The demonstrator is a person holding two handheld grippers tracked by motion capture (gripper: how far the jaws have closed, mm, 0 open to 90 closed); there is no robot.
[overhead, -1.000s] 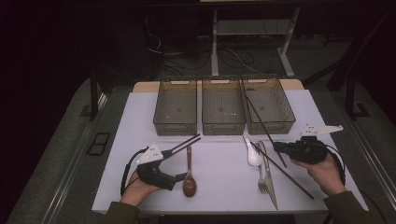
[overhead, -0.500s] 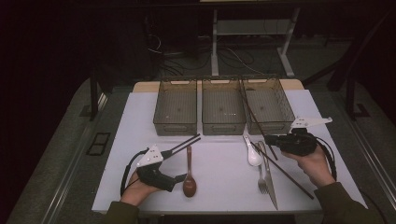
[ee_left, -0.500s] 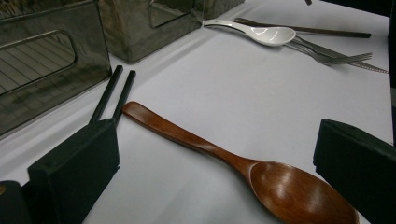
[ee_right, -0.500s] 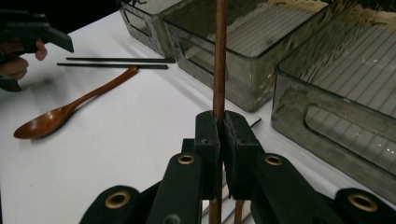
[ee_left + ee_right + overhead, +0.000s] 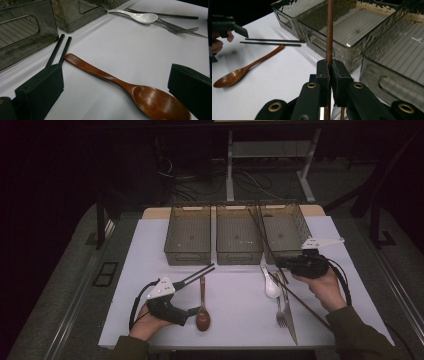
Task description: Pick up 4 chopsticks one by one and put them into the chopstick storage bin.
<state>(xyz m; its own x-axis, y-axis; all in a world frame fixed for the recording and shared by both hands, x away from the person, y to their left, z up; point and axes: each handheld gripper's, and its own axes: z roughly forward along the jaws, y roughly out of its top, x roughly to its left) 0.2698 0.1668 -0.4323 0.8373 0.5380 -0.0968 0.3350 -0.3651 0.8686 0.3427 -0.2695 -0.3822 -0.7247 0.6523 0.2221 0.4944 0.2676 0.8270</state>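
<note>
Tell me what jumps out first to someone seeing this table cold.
Three clear bins stand in a row at the far side of the white table. The right claw is shut on a brown chopstick whose far end slants up over the bins. The left claw rests open around a wooden spoon, with a pair of black chopsticks beside it; a white spoon, fork and knife lie near the right hand.

Two black handheld grippers, left gripper (image 5: 200,271) with pale grey three-cornered top plate and looping black cable, right gripper (image 5: 329,65) with blocky black jaw pads, brass-ringed rivets on black links, dark olive sleeves (image 5: 357,335) at both wrists
</note>
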